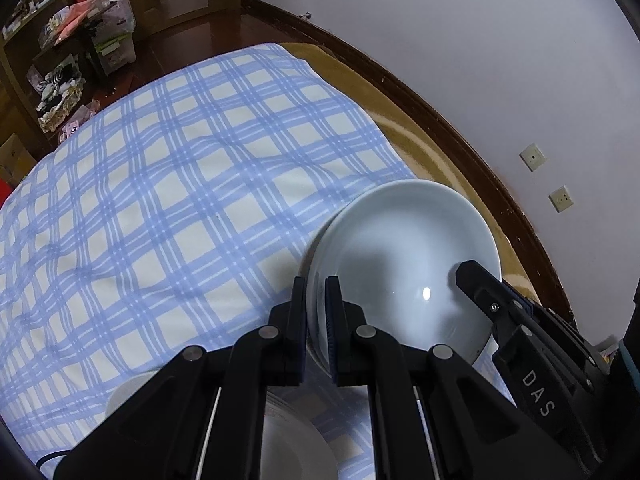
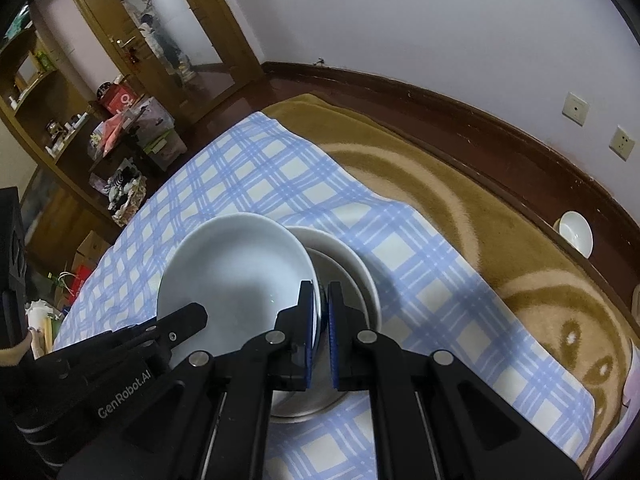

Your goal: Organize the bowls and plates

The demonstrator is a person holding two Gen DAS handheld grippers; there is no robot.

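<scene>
My left wrist camera looks steeply down along my left gripper (image 1: 316,312), close over the pale blue glazed ceramic plate (image 1: 400,260), facing across the blue-and-white checked cloth (image 1: 180,200) toward the wooden shelves (image 1: 48,60). My right wrist camera peers down along my right gripper (image 2: 320,320) from the plate's (image 2: 236,272) opposite side, equally near. The 2 views share the plate, the cloth (image 2: 420,280), the tan blanket (image 2: 500,248), the white wall (image 2: 440,20), and each shows the other gripper.
</scene>
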